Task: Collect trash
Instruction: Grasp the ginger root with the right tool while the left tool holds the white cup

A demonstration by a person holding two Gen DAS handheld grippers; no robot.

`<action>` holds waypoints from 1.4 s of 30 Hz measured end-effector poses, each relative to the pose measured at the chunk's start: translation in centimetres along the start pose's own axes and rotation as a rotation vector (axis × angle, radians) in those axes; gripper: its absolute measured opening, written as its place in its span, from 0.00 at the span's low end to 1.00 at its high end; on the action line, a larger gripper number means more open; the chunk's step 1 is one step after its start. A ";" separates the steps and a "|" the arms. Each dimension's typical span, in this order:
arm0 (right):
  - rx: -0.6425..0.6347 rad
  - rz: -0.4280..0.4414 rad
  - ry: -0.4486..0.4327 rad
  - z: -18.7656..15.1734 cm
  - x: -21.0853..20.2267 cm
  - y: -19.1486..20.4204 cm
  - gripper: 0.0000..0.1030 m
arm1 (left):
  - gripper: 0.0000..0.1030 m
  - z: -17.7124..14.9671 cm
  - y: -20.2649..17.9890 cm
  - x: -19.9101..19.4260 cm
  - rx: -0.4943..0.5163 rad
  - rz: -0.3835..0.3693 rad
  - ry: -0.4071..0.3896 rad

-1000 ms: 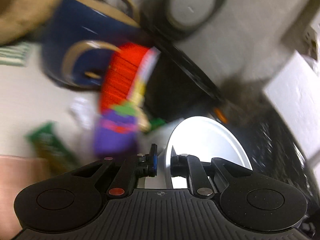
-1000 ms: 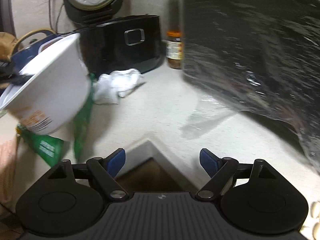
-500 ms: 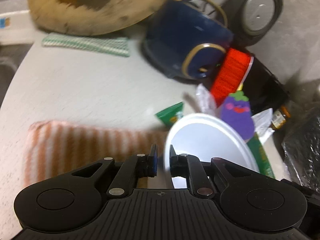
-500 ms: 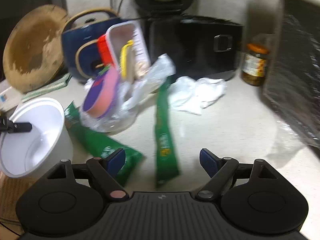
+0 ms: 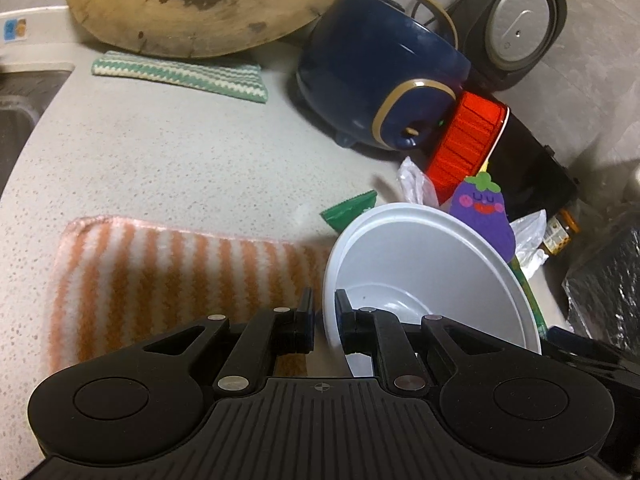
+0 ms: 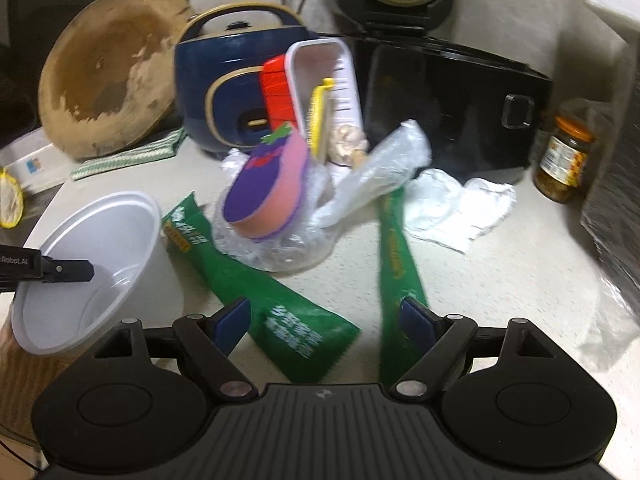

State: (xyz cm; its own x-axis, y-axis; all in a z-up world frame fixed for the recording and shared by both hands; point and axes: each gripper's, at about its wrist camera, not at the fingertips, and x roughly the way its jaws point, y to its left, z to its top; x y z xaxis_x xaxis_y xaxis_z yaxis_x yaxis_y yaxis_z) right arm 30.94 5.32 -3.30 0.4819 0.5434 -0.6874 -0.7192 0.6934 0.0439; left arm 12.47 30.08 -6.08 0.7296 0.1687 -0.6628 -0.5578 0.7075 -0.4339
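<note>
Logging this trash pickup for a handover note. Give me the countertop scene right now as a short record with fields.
surface: speckled counter
left gripper: shut on the rim of the white plastic bowl, which is empty and tilted
right gripper: open, nothing held, above the green wrappers
loose trash: wide green wrapper, narrow green wrapper, clear plastic film, crumpled white paper
other items: eggplant sponge, blue rice cooker, glass jar, striped cloth

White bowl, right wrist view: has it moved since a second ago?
Yes. The bowl, then tipped up level with the black cooker, now sits lower and nearer, on the counter beside the green wrappers.
</note>
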 end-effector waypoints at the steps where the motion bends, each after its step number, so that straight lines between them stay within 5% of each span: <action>1: -0.005 0.009 0.005 0.1 0.4 0.1 0.80 | 0.13 0.0 0.3 -0.2 -0.011 -0.003 -0.004; 9: -0.039 0.032 0.012 1.9 2.9 1.3 0.80 | 0.12 0.9 2.0 -2.0 -0.075 0.028 -0.068; 18: -0.002 0.015 0.070 4.1 9.2 3.2 0.79 | 0.13 0.3 2.4 -1.5 -0.046 -0.001 -0.008; 25: 0.036 0.045 -0.033 5.9 5.0 3.0 0.79 | 0.17 0.1 3.0 -0.7 -0.049 -0.033 0.021; 30: 0.148 0.006 -0.151 9.4 1.7 -1.0 0.79 | 0.20 -0.1 3.2 -0.6 -0.060 -0.065 0.021; 32: 0.203 0.002 -0.186 11.3 1.7 -3.0 0.70 | 0.22 -0.1 3.2 -0.7 -0.062 -0.078 0.018; 33: 0.219 0.020 -0.175 12.4 2.3 -4.0 0.53 | 0.23 -0.1 3.3 -0.8 -0.065 -0.082 0.016; 35: 0.239 0.059 -0.116 14.0 4.3 -5.7 0.44 | 0.23 -0.1 3.2 -0.8 -0.072 -0.083 0.014; 42: 0.300 0.078 0.160 14.6 15.6 -8.7 0.38 | 0.24 0.0 2.6 -0.9 -0.035 -0.045 0.038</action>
State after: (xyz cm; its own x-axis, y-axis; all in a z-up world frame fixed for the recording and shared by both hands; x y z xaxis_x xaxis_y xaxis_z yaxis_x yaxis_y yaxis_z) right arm 52.02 14.73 -3.79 0.3296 0.5354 -0.7776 -0.5599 0.7740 0.2957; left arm 10.32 31.80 -6.60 0.7391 0.1106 -0.6644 -0.5388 0.6890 -0.4848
